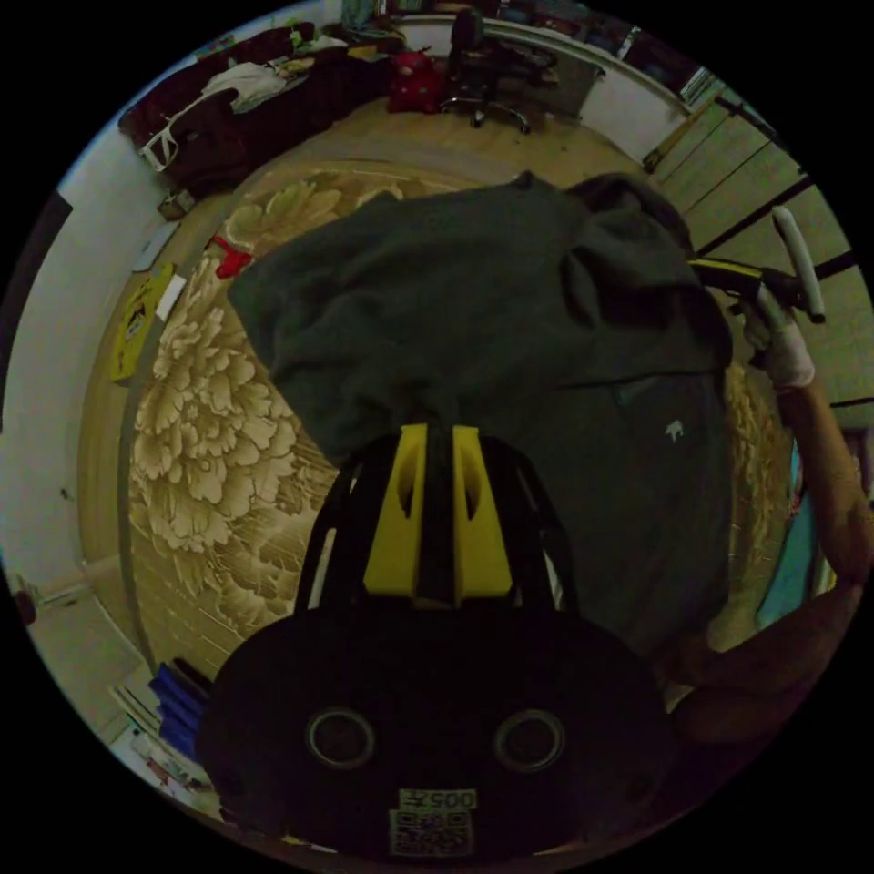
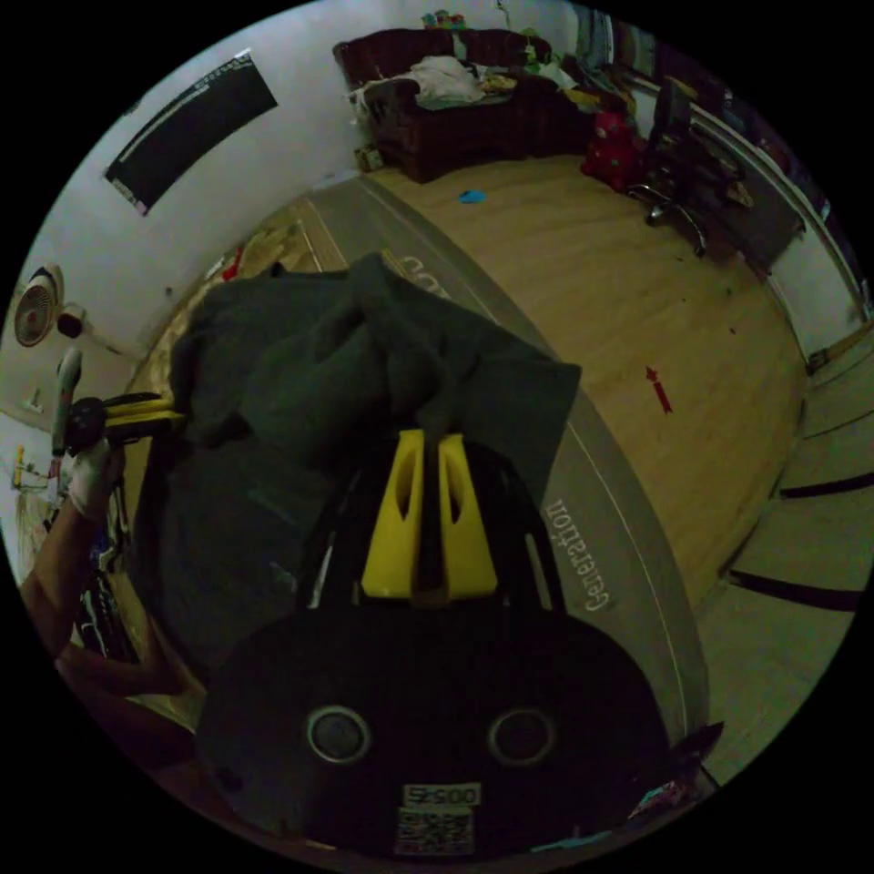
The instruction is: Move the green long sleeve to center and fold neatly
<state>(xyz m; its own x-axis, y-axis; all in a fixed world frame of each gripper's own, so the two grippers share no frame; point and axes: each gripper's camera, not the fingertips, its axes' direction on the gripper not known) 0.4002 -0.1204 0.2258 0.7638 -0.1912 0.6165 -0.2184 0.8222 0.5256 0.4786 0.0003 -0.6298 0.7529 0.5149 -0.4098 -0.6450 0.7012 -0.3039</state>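
The green long sleeve (image 1: 510,309) hangs lifted above a floral rug (image 1: 209,428), held at two points. My left gripper (image 1: 440,430) is shut on one bunched edge of it, yellow jaws pressed together on the cloth. My right gripper (image 2: 430,439) is shut on another edge of the same garment (image 2: 364,373), which droops between the two holds. In the left gripper view the other gripper (image 1: 719,271) bites the cloth at the right, in a gloved hand. In the right gripper view the other gripper (image 2: 168,411) holds the cloth at the left.
A dark sofa (image 2: 455,100) piled with clothes stands by the far wall, with a red bag (image 2: 612,146) and an office chair (image 2: 678,173) beside it. A grey mat (image 2: 601,537) borders bare wood floor (image 2: 637,300). The person's arm (image 1: 824,492) is at the right edge.
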